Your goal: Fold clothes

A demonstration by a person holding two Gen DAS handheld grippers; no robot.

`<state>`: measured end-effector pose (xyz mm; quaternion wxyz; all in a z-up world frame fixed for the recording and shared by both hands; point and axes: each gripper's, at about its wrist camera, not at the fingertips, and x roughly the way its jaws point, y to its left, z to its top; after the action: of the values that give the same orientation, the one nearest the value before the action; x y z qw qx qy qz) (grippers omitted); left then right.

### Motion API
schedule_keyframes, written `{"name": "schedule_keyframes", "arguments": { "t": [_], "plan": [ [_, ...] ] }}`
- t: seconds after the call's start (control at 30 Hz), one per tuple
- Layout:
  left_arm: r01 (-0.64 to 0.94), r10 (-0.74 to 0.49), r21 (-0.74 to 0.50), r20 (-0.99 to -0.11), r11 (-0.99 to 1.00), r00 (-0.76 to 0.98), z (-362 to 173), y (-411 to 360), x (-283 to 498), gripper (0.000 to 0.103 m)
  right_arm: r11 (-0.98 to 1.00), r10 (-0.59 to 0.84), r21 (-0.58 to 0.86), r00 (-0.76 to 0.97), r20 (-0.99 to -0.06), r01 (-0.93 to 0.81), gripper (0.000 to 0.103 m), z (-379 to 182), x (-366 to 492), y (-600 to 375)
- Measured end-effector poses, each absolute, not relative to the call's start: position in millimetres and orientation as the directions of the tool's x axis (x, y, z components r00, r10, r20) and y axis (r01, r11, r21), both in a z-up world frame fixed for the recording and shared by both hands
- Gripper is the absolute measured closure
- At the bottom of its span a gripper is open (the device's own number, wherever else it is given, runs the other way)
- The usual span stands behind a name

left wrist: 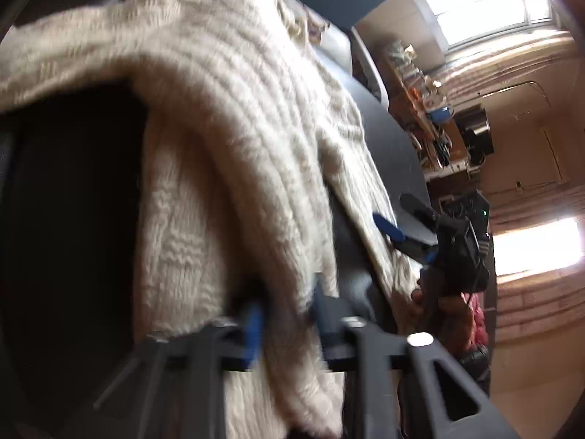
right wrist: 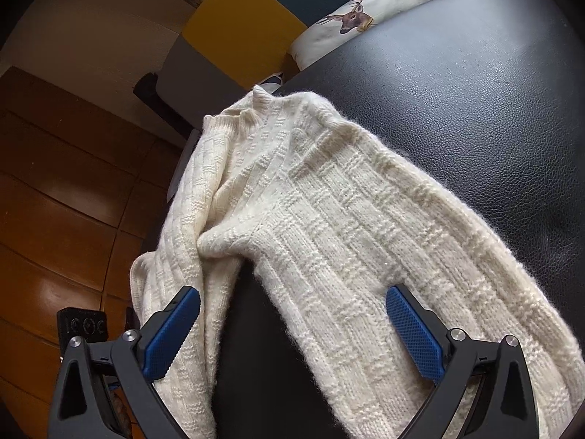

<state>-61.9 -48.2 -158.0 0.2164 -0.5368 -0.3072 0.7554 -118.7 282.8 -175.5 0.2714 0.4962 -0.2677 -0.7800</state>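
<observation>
A cream cable-knit sweater [right wrist: 329, 219] lies on a black leather surface [right wrist: 475, 91], with its collar at the far end and one part hanging over the left edge. My right gripper [right wrist: 292, 333] hovers open over the near part of it, and its blue pads [right wrist: 172, 333] stand wide apart on either side of a fold. In the blurred left wrist view the sweater [left wrist: 226, 128] drapes close in front of the lens. My left gripper [left wrist: 287, 323] is shut on a thick fold of it. The right gripper [left wrist: 393, 208] shows beyond, open.
A yellow, teal and grey chair [right wrist: 248, 25] and a deer-print pillow [right wrist: 351, 14] stand past the surface's far edge. Wooden floor [right wrist: 55, 183] and a small black device [right wrist: 86, 325] lie to the left. A hand [left wrist: 449, 303] holds the right gripper. Cluttered shelves [left wrist: 420, 102] stand under a window [left wrist: 486, 0].
</observation>
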Motion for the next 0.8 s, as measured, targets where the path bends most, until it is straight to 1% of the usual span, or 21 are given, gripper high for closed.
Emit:
{"name": "schedule_keyframes", "arguments": {
  "t": [0.17,0.2,0.27,0.33,0.4,0.47,0.5,0.57,0.67,0.8],
  "plan": [
    [-0.058,0.658,-0.772,-0.496,-0.632,-0.567,-74,-119,-36,0.093,-0.726,-0.68,0.667,-0.325,-0.657,0.169,0.0,-174,-122,281],
    [-0.049,0.631,-0.762,-0.497,-0.646,-0.596,-65,-136,-31,0.093,-0.74,-0.667,0.65,-0.313,-0.676,0.173,0.0,-173,-124,281],
    [-0.01,0.56,-0.721,-0.529,-0.693,-0.638,-55,-171,-22,0.093,-0.778,-0.627,0.601,-0.298,-0.72,0.185,0.0,-171,-125,282],
    [0.033,0.484,-0.678,-0.556,-0.734,-0.676,-45,-205,-12,0.093,-0.831,-0.557,0.52,-0.292,-0.778,0.199,0.0,-167,-126,286],
    [0.096,0.434,-0.632,-0.626,-0.769,-0.648,-62,-213,-16,0.093,-0.885,-0.464,0.424,-0.307,-0.831,0.192,0.0,-166,-129,297],
    [0.154,0.395,-0.58,-0.703,-0.8,-0.592,-90,-211,-23,0.092,-0.929,-0.367,0.331,-0.322,-0.873,0.163,0.0,-167,-135,310],
    [0.177,0.393,-0.57,-0.728,-0.802,-0.562,-104,-209,-26,0.092,-0.945,-0.326,0.293,-0.327,-0.887,0.146,0.0,-168,-138,316],
    [0.197,0.406,-0.573,-0.745,-0.795,-0.529,-125,-210,-27,0.092,-0.962,-0.273,0.25,-0.36,-0.892,0.109,0.0,-165,-142,329],
    [0.202,0.424,-0.589,-0.742,-0.782,-0.52,-135,-209,-25,0.092,-0.949,-0.314,0.288,-0.416,-0.853,0.127,0.0,-139,-126,327],
    [0.2,0.426,-0.583,-0.749,-0.787,-0.508,-136,-203,-28,0.091,-0.854,-0.496,0.357,-0.388,-0.777,0.377,0.0,-108,-72,267]
  ]
}}
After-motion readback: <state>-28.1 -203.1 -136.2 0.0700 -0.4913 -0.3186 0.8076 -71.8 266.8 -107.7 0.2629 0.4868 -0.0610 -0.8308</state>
